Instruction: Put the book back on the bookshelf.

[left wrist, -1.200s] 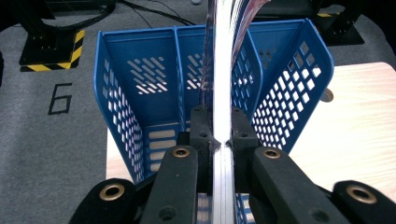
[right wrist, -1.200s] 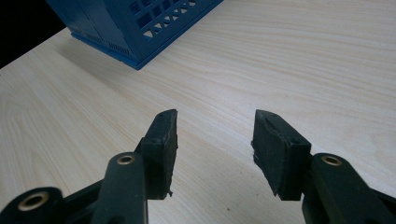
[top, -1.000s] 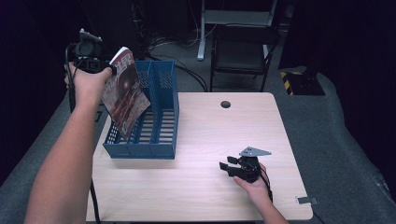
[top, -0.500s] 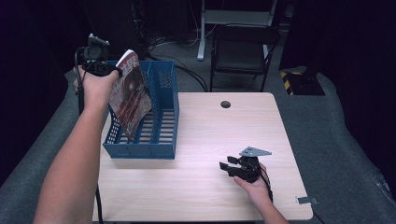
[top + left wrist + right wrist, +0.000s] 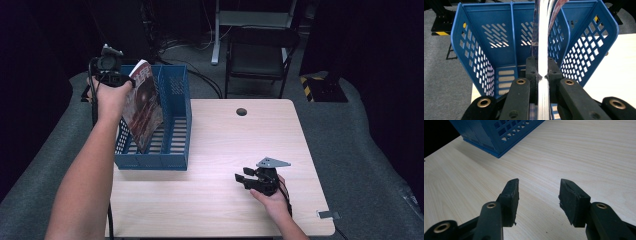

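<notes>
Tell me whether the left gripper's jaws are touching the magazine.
Touching. In the left gripper view the left gripper has both black pads pressed against the magazine, whose page edges run up between them above the blue rack.

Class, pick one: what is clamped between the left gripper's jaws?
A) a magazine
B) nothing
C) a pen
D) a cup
A: the left gripper is shut on the edge of the magazine, held tilted over the blue file rack.
</notes>
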`<state>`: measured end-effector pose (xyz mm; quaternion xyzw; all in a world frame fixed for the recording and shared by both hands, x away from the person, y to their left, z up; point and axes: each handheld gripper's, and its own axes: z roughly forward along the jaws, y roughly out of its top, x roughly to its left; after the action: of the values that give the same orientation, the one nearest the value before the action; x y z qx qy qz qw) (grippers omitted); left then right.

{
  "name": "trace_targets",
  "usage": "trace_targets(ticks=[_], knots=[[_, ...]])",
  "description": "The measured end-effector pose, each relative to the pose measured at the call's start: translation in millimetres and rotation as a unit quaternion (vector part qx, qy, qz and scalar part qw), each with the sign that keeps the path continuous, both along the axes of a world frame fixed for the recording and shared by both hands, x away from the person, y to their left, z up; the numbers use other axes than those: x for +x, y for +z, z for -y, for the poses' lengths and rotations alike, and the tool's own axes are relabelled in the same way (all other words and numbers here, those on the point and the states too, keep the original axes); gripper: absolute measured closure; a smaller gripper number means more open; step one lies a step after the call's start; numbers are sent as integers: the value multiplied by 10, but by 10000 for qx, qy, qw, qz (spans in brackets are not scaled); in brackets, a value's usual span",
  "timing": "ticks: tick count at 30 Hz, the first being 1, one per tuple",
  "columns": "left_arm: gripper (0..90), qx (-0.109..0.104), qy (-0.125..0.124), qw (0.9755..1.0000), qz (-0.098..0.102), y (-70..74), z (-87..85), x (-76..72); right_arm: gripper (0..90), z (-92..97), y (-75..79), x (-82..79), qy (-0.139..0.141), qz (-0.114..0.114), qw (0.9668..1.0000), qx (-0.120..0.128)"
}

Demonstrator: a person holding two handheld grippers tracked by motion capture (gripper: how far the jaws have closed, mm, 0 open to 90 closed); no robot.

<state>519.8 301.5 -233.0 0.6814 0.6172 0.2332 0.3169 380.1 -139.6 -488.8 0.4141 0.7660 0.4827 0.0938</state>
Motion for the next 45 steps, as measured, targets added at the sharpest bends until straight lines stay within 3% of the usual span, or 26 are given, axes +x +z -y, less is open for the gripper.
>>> trace_targets(ticks=[37, 45], knots=[[836, 80, -103, 9994, -326, -495, 48, 66, 501, -5, -6, 8, -8, 1, 10000, -12], [832, 30, -122, 9996, -243, -529, 50, 50, 501, -6, -6, 8, -4, 2, 10000, -10]])
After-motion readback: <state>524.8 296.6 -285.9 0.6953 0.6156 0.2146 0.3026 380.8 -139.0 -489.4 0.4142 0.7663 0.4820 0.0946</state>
